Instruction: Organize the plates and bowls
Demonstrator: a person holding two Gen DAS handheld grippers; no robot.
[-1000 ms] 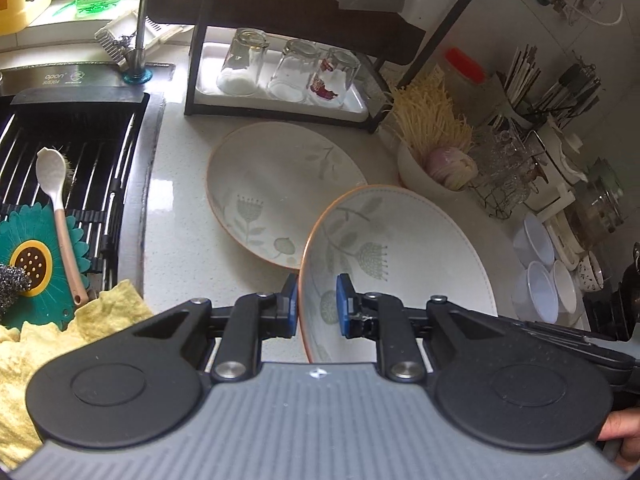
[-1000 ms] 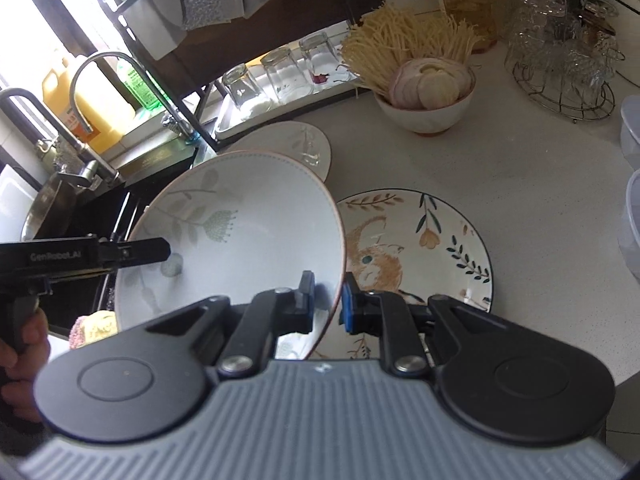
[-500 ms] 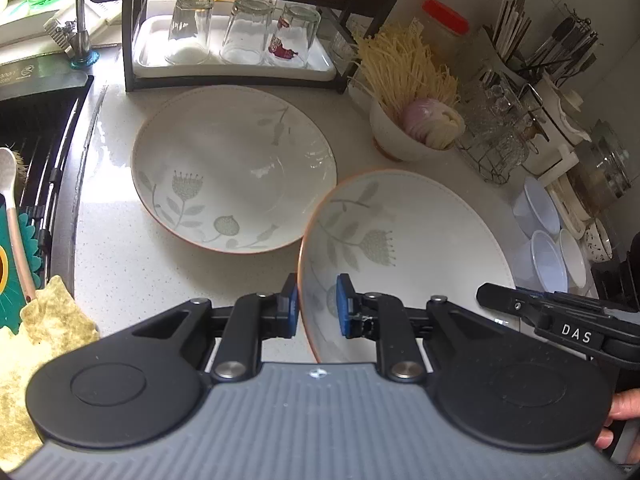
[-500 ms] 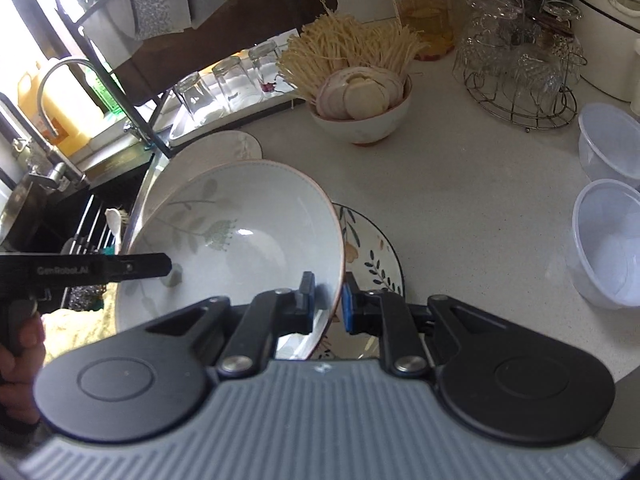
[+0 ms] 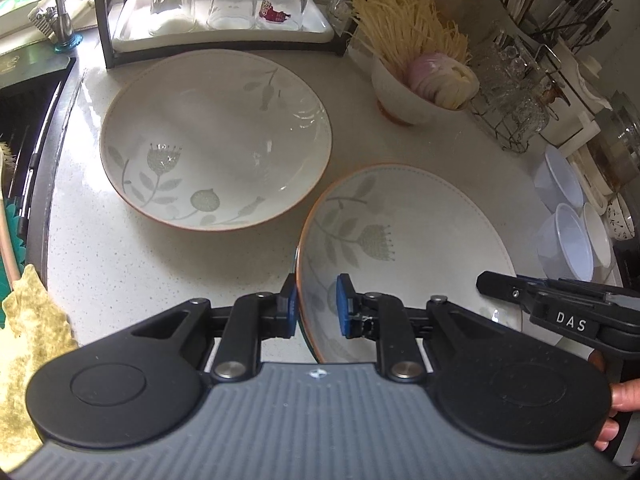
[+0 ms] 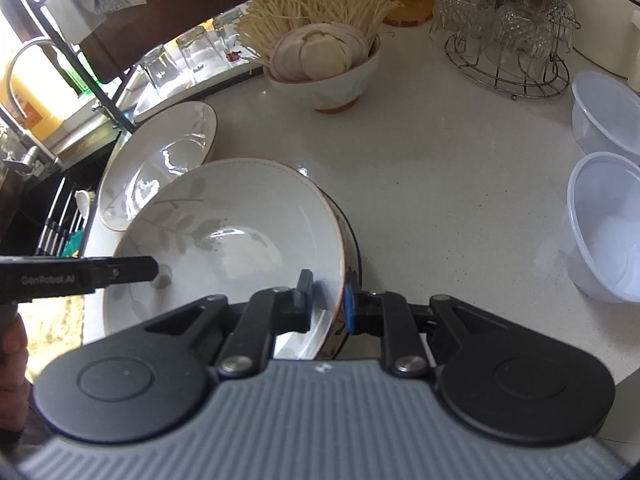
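Bowl (image 5: 408, 240): white, leaf-patterned, orange-rimmed

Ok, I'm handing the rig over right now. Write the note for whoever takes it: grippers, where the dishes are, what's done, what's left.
Left gripper: shut on the near-left rim of the held floral bowl.
Right gripper: shut on the same bowl's opposite rim.
Bowl is over the patterned plate; contact can't be judged.
Matching floral bowl sits empty on the counter by the glass rack.
Done: bowl picked up with both grippers.
Left: set it down, probably nested in the matching bowl, and release. Plastic bowls untouched.
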